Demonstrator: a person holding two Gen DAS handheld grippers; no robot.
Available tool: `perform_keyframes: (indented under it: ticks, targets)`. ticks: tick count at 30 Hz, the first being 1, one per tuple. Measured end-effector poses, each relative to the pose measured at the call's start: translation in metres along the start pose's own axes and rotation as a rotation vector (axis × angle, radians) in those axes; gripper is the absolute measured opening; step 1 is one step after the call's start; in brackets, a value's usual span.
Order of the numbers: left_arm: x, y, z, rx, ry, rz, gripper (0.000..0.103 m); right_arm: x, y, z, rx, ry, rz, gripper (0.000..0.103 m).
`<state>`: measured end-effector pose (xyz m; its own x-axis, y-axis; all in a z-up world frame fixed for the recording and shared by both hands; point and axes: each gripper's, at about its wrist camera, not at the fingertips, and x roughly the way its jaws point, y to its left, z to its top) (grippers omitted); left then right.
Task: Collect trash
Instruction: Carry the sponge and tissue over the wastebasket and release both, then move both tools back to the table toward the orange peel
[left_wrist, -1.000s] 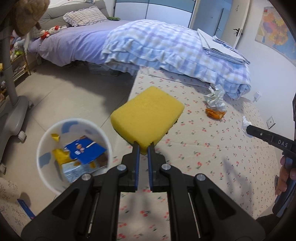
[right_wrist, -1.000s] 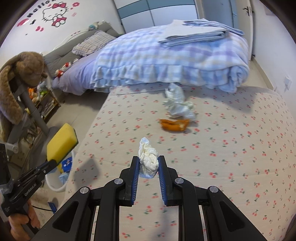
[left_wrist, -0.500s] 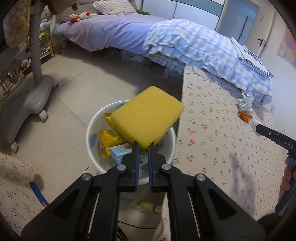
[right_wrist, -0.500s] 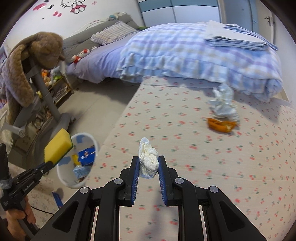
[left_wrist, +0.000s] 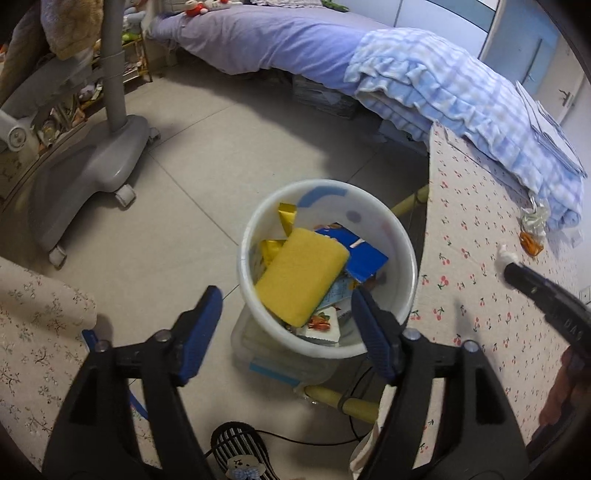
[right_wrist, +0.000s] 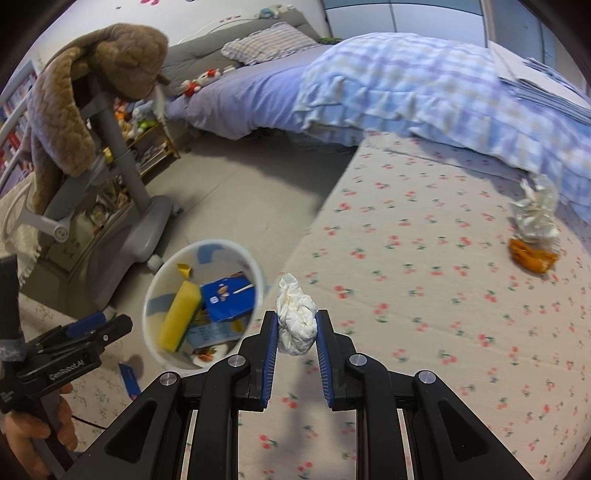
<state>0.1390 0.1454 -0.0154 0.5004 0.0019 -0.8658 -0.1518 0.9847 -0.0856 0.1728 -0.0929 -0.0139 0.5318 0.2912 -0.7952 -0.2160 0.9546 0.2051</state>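
A white trash bin (left_wrist: 400, 236) stands on the floor beside the cherry-print mattress (left_wrist: 480, 295). The yellow sponge (left_wrist: 301, 275) lies inside it on blue and gold wrappers. My left gripper (left_wrist: 286, 295) is open and empty just above the bin's near rim. My right gripper (right_wrist: 295, 321) is shut on a crumpled white tissue (right_wrist: 296, 320), held over the mattress edge to the right of the bin (right_wrist: 155, 291). A crumpled white wrapper (right_wrist: 537, 210) and an orange peel (right_wrist: 532, 256) lie on the mattress at the far right.
A grey wheeled stand (left_wrist: 92, 158) with a brown plush bunny (right_wrist: 74, 103) is left of the bin. A bed with a blue checked quilt (left_wrist: 461, 103) lies behind. A striped slipper (left_wrist: 240, 454) and a cable lie on the floor below the bin.
My left gripper opened and the yellow sponge dropped into the bin. My right gripper moved left towards the bin, still holding the tissue.
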Motion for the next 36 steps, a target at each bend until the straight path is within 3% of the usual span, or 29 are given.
perform_keyframes:
  ticks: [11,17,21,29,36]
  targets:
    - [-0.005,0.02,0.003,-0.039,-0.001,0.051,0.083,0.039,0.051,-0.001,-0.069,0.033,0.063,0.021]
    - [-0.007,0.024,0.004,-0.041,-0.01,0.07,0.083,0.054,0.054,0.0,-0.059,0.041,0.12,0.026]
    - [-0.007,0.027,0.004,-0.044,-0.007,0.073,0.084,0.059,0.051,0.0,-0.017,0.046,0.146,0.065]
    - [-0.006,0.023,0.004,-0.043,0.001,0.057,0.084,0.046,0.04,0.0,0.002,0.026,0.124,0.067]
    - [-0.008,0.017,0.002,-0.038,0.005,0.027,0.084,0.022,0.018,-0.003,0.01,0.004,0.051,0.071]
